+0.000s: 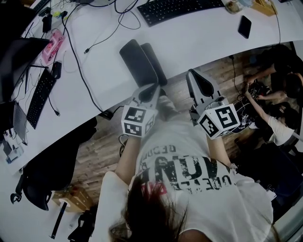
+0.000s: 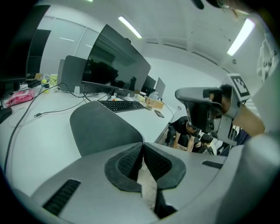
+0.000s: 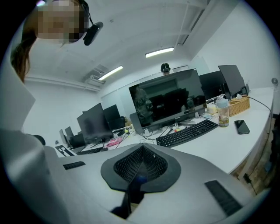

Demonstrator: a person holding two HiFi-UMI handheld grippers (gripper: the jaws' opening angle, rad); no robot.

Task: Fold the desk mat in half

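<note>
A person is holding two claws close to the chest. The left claw (image 1: 152, 90) is pressing together on nothing, and so is the right claw (image 1: 193, 76). The dark desk mat (image 1: 141, 61) is lying folded on the white surface (image 1: 199, 38), just ahead of the left claw.

The white desk (image 1: 199, 42) bears a dark desk mat (image 1: 141, 62), a keyboard (image 1: 182, 9) and a phone (image 1: 245, 26).
</note>
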